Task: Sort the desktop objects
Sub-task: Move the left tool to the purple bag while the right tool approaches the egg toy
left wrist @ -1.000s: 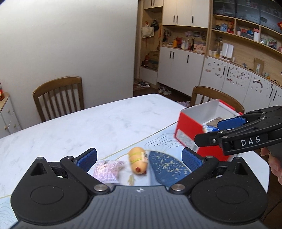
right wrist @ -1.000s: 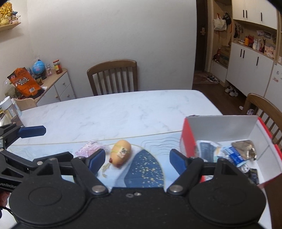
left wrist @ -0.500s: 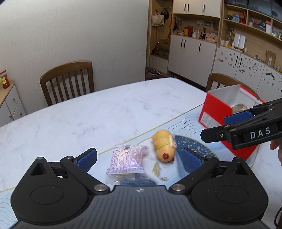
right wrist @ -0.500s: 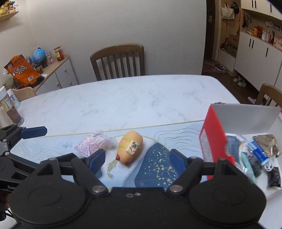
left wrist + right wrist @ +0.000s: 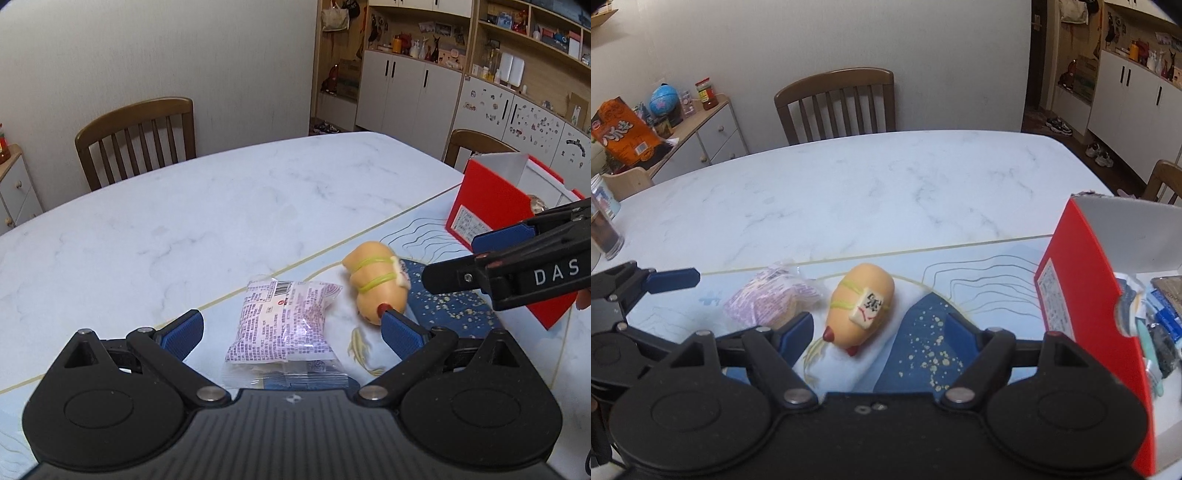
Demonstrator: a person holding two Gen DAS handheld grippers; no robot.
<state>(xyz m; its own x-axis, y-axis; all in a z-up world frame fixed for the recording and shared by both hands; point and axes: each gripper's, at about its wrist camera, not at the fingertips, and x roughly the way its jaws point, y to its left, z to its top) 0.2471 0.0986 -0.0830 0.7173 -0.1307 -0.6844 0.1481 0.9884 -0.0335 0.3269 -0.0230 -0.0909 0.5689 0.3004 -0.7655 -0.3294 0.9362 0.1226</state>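
A purple-printed snack packet [image 5: 284, 325] lies on the blue patterned mat, between the fingers of my open left gripper [image 5: 290, 328], which hovers over it without touching. Beside it on the right lies an orange toy [image 5: 860, 306] bound with green string and a mahjong tile. My right gripper [image 5: 879, 332] stands wide around the toy; its jaws are closing slightly and the pads do not touch it. In the left wrist view the right gripper [image 5: 452, 258] reaches in from the right. A red box [image 5: 1082, 295] with several items inside stands at the right.
The white marble table [image 5: 886, 192] stretches behind the mat [image 5: 923, 332]. A wooden chair [image 5: 836, 103] stands at the far side, and another chair [image 5: 476, 142] behind the box. A jar [image 5: 604, 225] sits at the table's left edge. The left gripper's finger [image 5: 674, 277] shows at left.
Both grippers have come down and closer to the mat. The packet now lies between the left fingers and the toy between the right fingers.
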